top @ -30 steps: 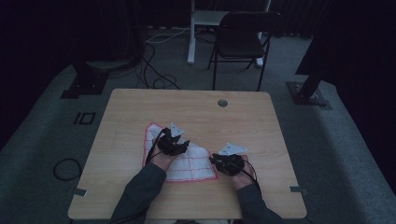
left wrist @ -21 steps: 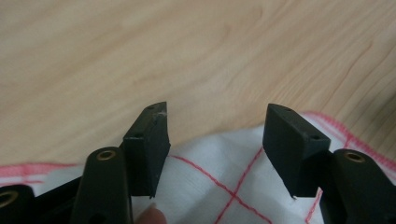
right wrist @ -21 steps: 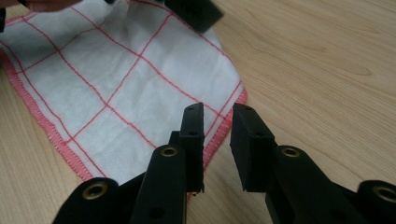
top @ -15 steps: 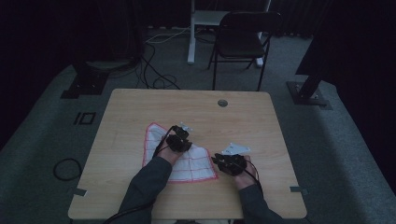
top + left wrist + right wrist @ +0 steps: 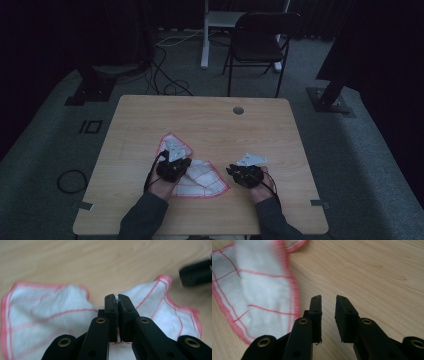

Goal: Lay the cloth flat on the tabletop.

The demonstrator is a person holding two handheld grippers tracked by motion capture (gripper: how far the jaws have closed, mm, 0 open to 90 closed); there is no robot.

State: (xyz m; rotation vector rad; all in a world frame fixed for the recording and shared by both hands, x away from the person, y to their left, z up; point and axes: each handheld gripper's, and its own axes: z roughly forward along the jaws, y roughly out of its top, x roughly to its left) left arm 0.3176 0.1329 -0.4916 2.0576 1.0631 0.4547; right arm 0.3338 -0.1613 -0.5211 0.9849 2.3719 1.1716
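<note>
L gripper [image 5: 117, 298] pinching white red-checked cloth [image 5: 50, 305] in its own view; R gripper [image 5: 329, 301] narrowly apart, empty.

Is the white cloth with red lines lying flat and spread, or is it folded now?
Partly folded. The cloth bunches where the left gripper pinches it, jaws just closed, and one part turns over toward the table's far side.

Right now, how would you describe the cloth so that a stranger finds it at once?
On the wooden table, look at the near half, under the left gripper. The cloth lies there: white with a red grid and red hem, crumpled, one fold pinched between the fingers.
</note>
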